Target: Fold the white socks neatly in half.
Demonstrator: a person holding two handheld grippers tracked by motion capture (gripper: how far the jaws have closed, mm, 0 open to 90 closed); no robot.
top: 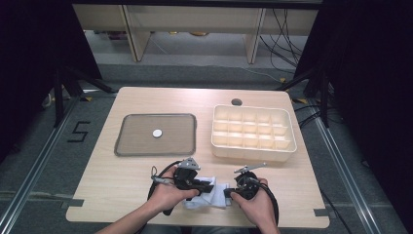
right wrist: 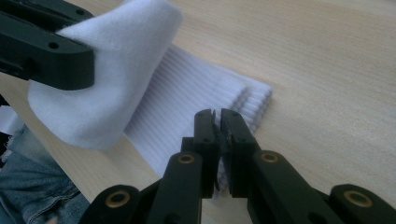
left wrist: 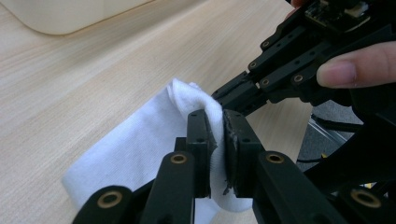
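1. A light wooden table [top: 146, 185] stands on a grey floor, with dark curtains at both sides and pale furniture legs and loose cables behind it.
2. On the table's far left lies a flat grey tray [top: 131, 141] with a small white disc [top: 157, 133] near its middle.
3. To the right of the tray sits a cream box [top: 253, 146] divided into many small compartments; a round hole [top: 236, 102] in the table top is just beyond it.
4. At the near edge, between the person's two hands, lies a white sock [top: 214, 195], partly folded, its ribbed cuff [right wrist: 210, 88] flat on the wood.
5. The left hand-held gripper [left wrist: 220, 135] is clamped on a raised fold of the sock; in the left gripper view the white fabric is pinched tight between the two black jaws.
6. The right hand-held gripper [right wrist: 218, 126] has its jaws nearly together on the edge of the ribbed cuff, with a thin bit of white fabric between them, low on the table.
7. In the high view the two hand-held grippers point toward each other over the sock, left [top: 207, 185] and right [top: 229, 192], close together.
8. A fingertip [left wrist: 345, 70] of the right hand rests on the right hand-held gripper's body in the left gripper view.
9. Blue denim [right wrist: 32, 186] shows below the table edge in the right gripper view.
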